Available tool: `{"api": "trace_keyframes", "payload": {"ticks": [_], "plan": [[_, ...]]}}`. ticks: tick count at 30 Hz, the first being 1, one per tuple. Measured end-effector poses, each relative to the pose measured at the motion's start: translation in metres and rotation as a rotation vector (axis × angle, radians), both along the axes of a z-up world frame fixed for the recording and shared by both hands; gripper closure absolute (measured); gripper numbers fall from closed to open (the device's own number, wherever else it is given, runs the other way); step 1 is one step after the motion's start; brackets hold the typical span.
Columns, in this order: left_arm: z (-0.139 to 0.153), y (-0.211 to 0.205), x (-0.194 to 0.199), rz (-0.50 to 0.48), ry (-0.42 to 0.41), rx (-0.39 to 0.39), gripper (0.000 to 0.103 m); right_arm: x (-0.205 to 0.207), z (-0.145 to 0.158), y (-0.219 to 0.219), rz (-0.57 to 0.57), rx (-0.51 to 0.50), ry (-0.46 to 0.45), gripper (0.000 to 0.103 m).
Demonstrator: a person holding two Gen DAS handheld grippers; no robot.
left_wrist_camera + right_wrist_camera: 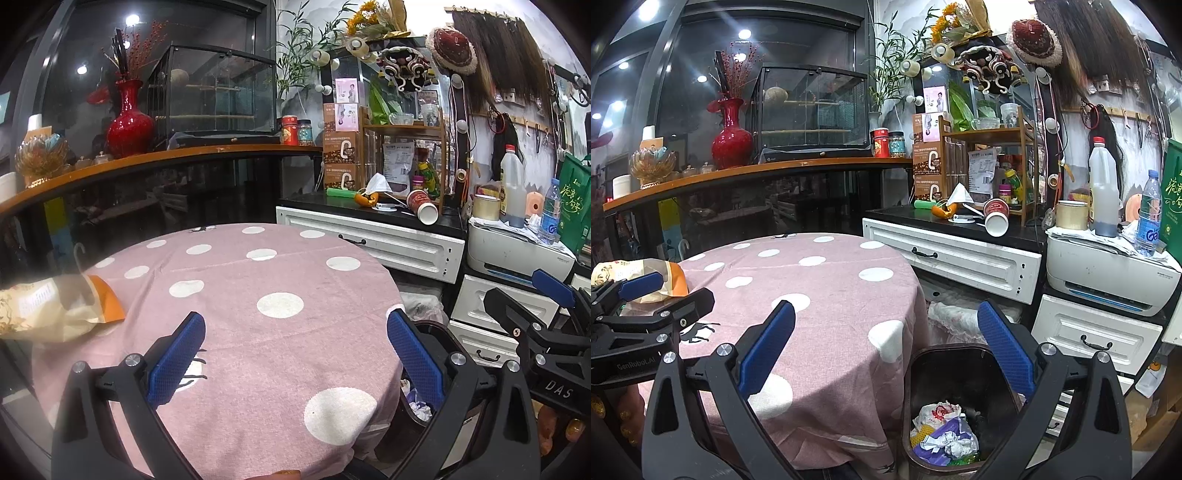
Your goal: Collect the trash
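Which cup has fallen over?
The red paper cup on the black counter lies on its side, white opening facing us; the clear cup on the wooden shelf stands upright.

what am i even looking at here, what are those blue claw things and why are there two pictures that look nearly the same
Each picture comes from a camera fixed on a hand-held gripper, looking forward along its two blue-padded fingers. A person carries one gripper per hand; there is no robot arm. One view shows the left gripper, the other the right gripper. Both are open and hold nothing. Below them is a round table with a pink polka-dot tablecloth. On its left edge lies a crumpled snack bag. Beside the table stands a dark trash bin with wrappers already inside. On the black counter behind, a paper cup lies tipped over.
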State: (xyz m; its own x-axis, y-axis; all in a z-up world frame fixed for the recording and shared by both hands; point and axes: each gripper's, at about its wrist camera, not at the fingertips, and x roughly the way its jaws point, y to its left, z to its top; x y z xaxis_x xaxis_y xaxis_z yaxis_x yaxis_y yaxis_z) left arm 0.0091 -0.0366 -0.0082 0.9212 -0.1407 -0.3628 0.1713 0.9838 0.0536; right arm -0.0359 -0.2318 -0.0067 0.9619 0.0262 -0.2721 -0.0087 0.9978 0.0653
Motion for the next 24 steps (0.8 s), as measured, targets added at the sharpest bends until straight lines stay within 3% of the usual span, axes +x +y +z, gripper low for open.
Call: {"api": "trace_keyframes", "payload": {"ticks": [24], "plan": [[-0.0017,0.0006,0.0022,-0.006,0.028,-0.003,0.005,0.0008,-0.0025,0.0022,-0.003,0.005,0.008,0.006]]}}
